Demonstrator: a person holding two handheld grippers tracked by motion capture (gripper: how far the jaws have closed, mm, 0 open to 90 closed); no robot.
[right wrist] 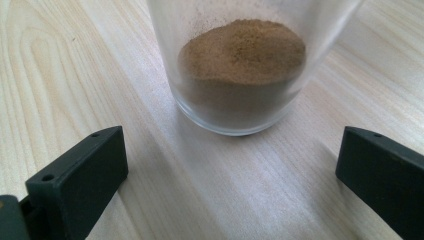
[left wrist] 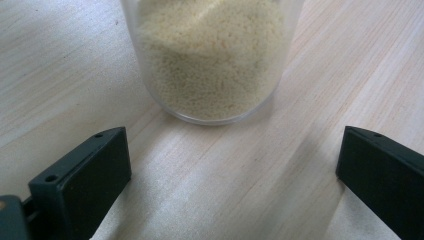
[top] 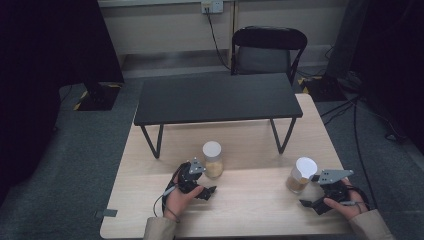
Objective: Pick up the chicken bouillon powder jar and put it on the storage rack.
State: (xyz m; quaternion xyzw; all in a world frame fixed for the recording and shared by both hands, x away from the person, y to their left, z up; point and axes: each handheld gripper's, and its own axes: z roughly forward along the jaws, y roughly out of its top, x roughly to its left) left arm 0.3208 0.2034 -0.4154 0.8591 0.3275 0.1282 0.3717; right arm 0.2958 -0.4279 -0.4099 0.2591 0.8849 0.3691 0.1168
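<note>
Left gripper (top: 206, 190) released, jaws wide, jar of pale grains (left wrist: 210, 60) just ahead on the table (top: 250, 210), top cut off; right gripper (top: 311, 203) released before jar of brown powder (right wrist: 240, 75), rim cut off

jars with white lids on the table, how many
2. The jar of pale yellow grains stands near the table's middle, just ahead of the open left gripper. The jar of brown powder stands toward the right edge, ahead of the open right gripper.
</note>
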